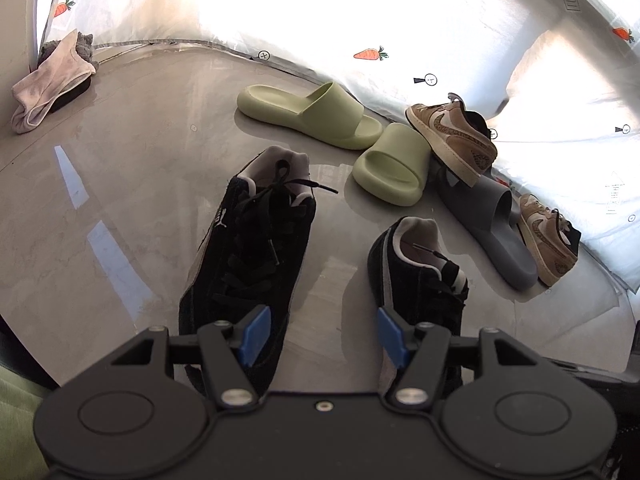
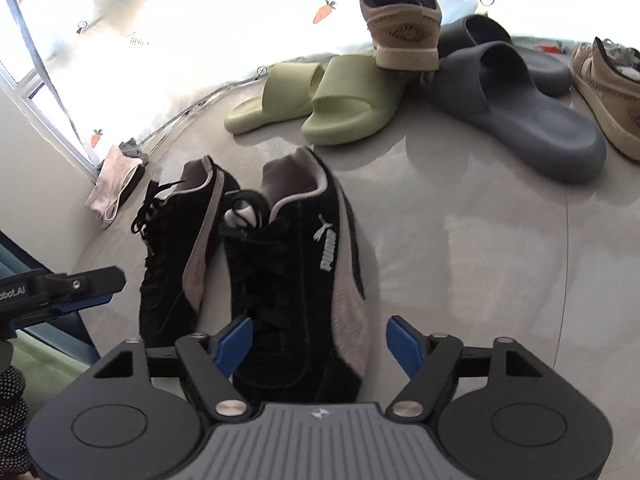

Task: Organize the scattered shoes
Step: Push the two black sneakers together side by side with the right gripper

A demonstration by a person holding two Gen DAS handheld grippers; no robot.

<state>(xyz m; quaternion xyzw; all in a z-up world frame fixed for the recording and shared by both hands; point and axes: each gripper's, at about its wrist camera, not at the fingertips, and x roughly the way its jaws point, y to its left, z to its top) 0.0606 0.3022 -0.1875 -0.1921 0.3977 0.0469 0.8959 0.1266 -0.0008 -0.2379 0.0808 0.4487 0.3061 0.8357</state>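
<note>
Two black suede sneakers with grey stripes stand side by side on the pale floor, toes towards me. In the left wrist view they are the left one [image 1: 248, 248] and the right one [image 1: 420, 280]. My left gripper [image 1: 322, 336] hangs open above the bare gap between their toes and holds nothing. In the right wrist view my right gripper [image 2: 320, 344] is open over the toe of the nearer black sneaker [image 2: 304, 272], with the other black sneaker [image 2: 176, 248] on its left. The left gripper [image 2: 100, 288] shows at the left edge.
Further back lie two green slides [image 1: 308, 116] [image 1: 392, 164], a grey slide [image 1: 492, 224] and two tan sneakers [image 1: 452, 136] [image 1: 552, 240], one propped on the slides. A second grey slide [image 2: 492, 36] shows behind. A crumpled cloth [image 1: 52, 80] lies by the wall. A carrot-print curtain [image 1: 370, 54] borders the floor.
</note>
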